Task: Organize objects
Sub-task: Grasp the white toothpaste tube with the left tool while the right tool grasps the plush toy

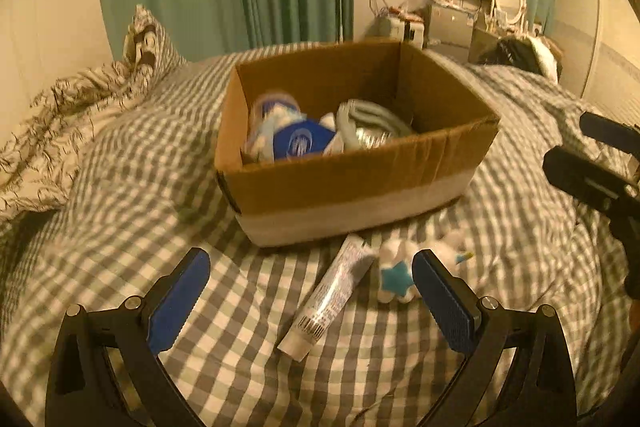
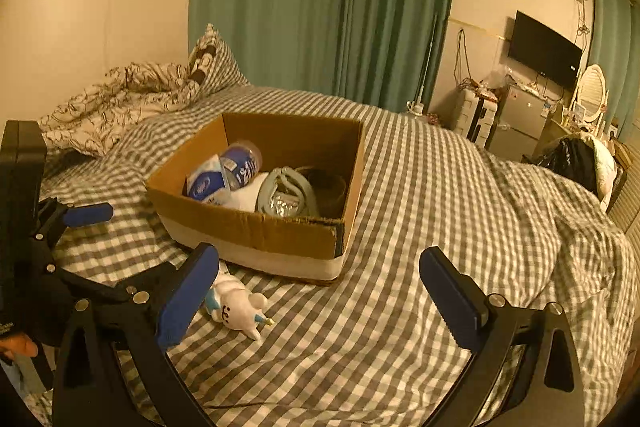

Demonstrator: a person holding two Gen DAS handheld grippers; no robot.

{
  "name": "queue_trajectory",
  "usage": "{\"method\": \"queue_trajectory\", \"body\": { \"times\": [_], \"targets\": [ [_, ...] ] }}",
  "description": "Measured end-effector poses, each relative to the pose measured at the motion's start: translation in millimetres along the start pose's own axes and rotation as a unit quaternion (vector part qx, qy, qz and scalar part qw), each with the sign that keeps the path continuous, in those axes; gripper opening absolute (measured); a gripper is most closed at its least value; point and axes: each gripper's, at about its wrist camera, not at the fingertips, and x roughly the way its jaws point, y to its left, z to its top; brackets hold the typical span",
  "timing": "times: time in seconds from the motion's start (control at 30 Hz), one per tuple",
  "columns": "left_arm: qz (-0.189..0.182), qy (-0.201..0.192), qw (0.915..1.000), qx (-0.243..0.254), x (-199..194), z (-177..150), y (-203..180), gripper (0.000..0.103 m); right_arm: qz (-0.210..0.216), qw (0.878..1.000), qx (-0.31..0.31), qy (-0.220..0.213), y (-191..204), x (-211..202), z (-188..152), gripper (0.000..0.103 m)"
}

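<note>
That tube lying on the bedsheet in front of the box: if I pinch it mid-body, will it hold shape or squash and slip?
The tube looks like a soft squeeze tube, so it will probably dent under the left tongs. Its glossy printed skin may slip. It lies flat on soft checked bedding, so pressing down likely sinks it rather than rolls it.

The left gripper's right finger (image 1: 444, 303) is covering part of the white plush toy (image 1: 400, 275), and motion blur is smearing the toy's face. In the right wrist view the right gripper's left finger (image 2: 188, 299) is hiding the toy's (image 2: 240, 307) blue end and the tube entirely. The box's near wall (image 1: 352, 179) is concealing the lower parts of the blue packets (image 1: 300, 143) and grey strap (image 1: 360, 119); their labels are reading too blurred to make out
</note>
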Motion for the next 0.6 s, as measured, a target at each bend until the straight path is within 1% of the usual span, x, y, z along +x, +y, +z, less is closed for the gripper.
{"method": "queue_trajectory", "body": {
  "times": [0.2,0.27,0.37,0.4,0.43,0.47,0.5,0.53,0.57,0.6],
  "targets": [
    [0.01,0.025,0.9996,0.003,27.7,-11.4,1.5,0.103,0.008,0.999,0.01,0.03,-2.8,28.5,-16.0,0.101],
    [0.019,0.04,0.999,0.008,39.6,-15.4,0.3,0.103,0.012,0.999,0.015,0.04,-3.6,36.0,-20.5,0.101],
    [0.022,0.055,0.998,0.02,53.9,-20.6,-3.7,0.101,0.016,0.998,0.02,0.05,-4.5,43.0,-25.1,0.101],
    [0.017,0.057,0.9978,0.028,57.3,-21.6,-7.2,0.096,0.016,0.998,0.021,0.053,-5.0,45.2,-26.9,0.101],
    [0.009,0.062,0.9975,0.033,60.1,-22.9,-9.5,0.082,0.014,0.998,0.023,0.058,-5.6,47.4,-28.9,0.101],
    [-0.005,0.072,0.9968,0.036,63.8,-23.9,-11.6,0.073,0.013,0.998,0.026,0.062,-6.3,49.5,-31.1,0.101],
    [-0.019,0.082,0.9958,0.037,66.6,-25.4,-12.9,0.051,0.013,0.997,0.028,0.065,-6.3,50.7,-32.2,0.101],
    [-0.038,0.092,0.9943,0.038,67.8,-27.5,-14.3,0.041,0.013,0.997,0.032,0.069,-6.6,52.0,-34.1,0.101],
    [-0.043,0.093,0.9941,0.038,66.2,-28.1,-14.7,0.039,0.012,0.997,0.033,0.072,-6.8,52.2,-35.5,0.101],
    [-0.044,0.09,0.9942,0.038,63.9,-28.4,-14.8,0.031,0.011,0.997,0.035,0.074,-6.2,51.9,-36.6,0.101]
  ]
}}
